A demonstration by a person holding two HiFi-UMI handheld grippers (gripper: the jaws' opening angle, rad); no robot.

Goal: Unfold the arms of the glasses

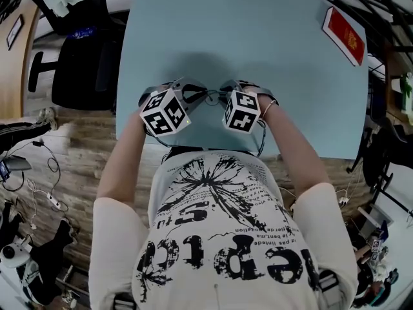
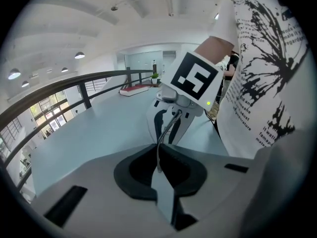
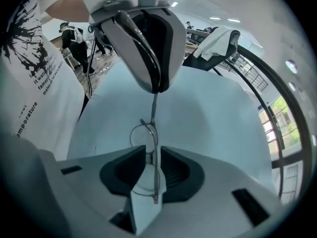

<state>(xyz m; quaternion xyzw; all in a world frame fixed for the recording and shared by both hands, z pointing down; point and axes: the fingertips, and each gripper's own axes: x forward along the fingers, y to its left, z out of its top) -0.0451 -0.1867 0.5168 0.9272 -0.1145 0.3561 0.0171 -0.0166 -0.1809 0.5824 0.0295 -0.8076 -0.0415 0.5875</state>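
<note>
Thin metal-rimmed glasses (image 1: 210, 96) hang between my two grippers just above the near edge of the light blue table (image 1: 245, 44). My left gripper (image 1: 192, 95) is shut on one thin arm of the glasses (image 2: 166, 132), which runs from its jaws (image 2: 159, 156) toward the other gripper. My right gripper (image 1: 227, 90) points steeply down. In the right gripper view its jaws (image 3: 153, 158) stand apart, with the rim of a lens (image 3: 132, 136) and the frame's end piece hanging in the gap. The pads do not press on the frame.
A red book (image 1: 344, 35) lies at the table's far right corner and also shows in the left gripper view (image 2: 133, 89). A black office chair (image 1: 80, 70) stands left of the table. Cables lie on the wooden floor (image 1: 45, 186). The person's printed shirt (image 1: 226, 237) is close behind the grippers.
</note>
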